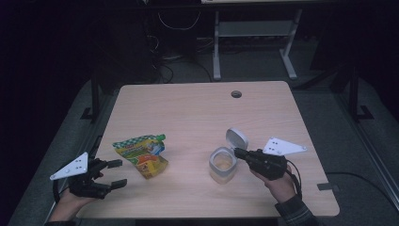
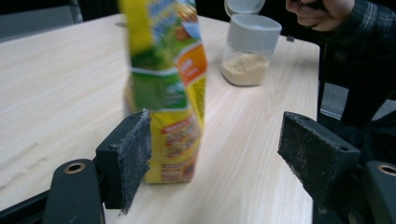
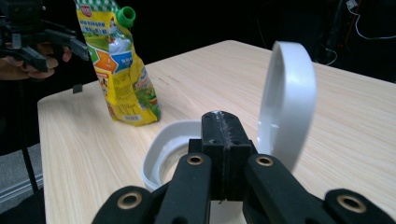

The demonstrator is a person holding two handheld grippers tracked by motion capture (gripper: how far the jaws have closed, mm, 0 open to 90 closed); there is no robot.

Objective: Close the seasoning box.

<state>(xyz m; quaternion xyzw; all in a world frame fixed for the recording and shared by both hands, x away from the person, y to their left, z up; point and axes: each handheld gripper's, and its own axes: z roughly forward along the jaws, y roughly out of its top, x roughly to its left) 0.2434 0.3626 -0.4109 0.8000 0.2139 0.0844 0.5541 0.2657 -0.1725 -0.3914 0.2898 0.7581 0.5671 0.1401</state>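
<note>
nearest the person, at the worktop's (image 1: 197,108) front left corner, the left gripper (image 1: 115,173) sits in the left hand (image 1: 70,197) just off the edge, pointing right toward the pouch. its fingers (image 2: 128,154) stand wide apart with nothing pressed between them; in the left gripper view the pouch (image 2: 170,84) stands beyond the left finger, in the gap but not touched.

at the front right, the right hand (image 1: 277,183) holds the right gripper (image 1: 236,152) level, pointing left. its fingers (image 3: 224,140) are closed tight together on nothing, their tips just above the near rim of the open jar (image 1: 222,165) and just beside the lid.

the jar is a clear square container with a white collar, standing upright on the worktop right of centre, with a layer of pale tan powder at the bottom. its white flip lid (image 1: 236,138) is hinged at the far side and stands up, tilted back.

the yellow and green pouch (image 1: 143,153) with a green screw cap (image 3: 125,16) stands left of centre, well apart from the jar, its cap toward the far right.

farther off, a round cable hole (image 1: 236,93) sits near the worktop's back edge. beyond it, white desk legs (image 1: 216,47) stand on the dark floor.
</note>
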